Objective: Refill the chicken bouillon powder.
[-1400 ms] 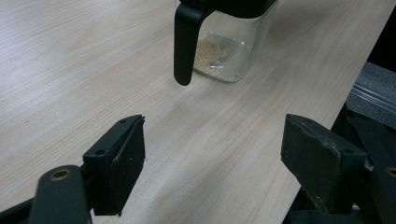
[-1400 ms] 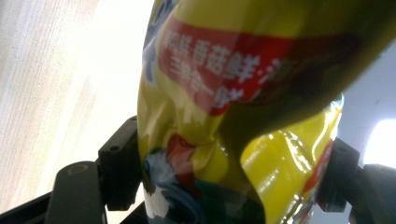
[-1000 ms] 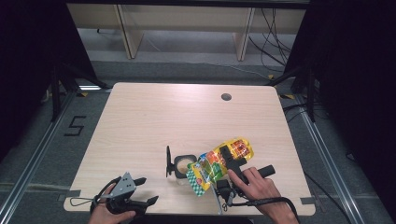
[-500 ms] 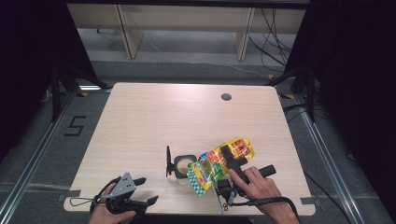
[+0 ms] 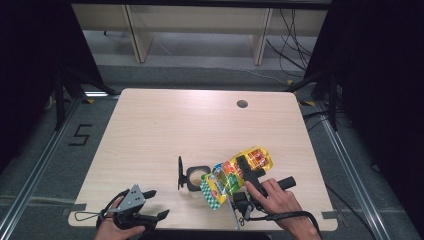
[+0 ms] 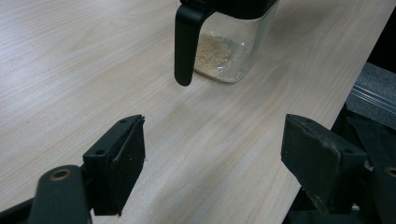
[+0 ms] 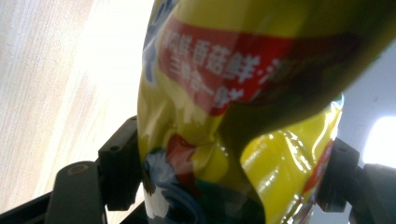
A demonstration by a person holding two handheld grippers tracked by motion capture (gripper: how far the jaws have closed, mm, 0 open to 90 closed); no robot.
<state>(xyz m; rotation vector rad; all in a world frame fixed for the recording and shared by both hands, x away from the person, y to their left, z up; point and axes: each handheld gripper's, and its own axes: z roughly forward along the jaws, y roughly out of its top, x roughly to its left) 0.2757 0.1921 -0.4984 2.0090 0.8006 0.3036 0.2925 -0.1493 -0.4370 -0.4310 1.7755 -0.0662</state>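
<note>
No change since a second ago: my right gripper (image 5: 243, 176) still clamps the snack bag (image 5: 235, 175) over the jar (image 5: 196, 179); left gripper (image 5: 150, 204) idle, jaws apart.

Glass jar (image 6: 224, 51) beyond the parted hand-held gripper (image 6: 212, 154).

pale wood-grain table (image 5: 165, 130), matt and smooth, likely laminate. near its front edge, a glossy, crinkled yellow foil snack bag (image 5: 235, 176) with bright printed colours, sheen catching the light. just beside it, a clear container (image 6: 224, 56), glass or hard plastic, hard to tell, with a matt black plastic handle and rim, grainy beige powder at the bottom. matt black plastic jaws on the left gripper (image 6: 212, 163), pads dull and slightly scuffed; grey metal-looking plate on top.
</note>
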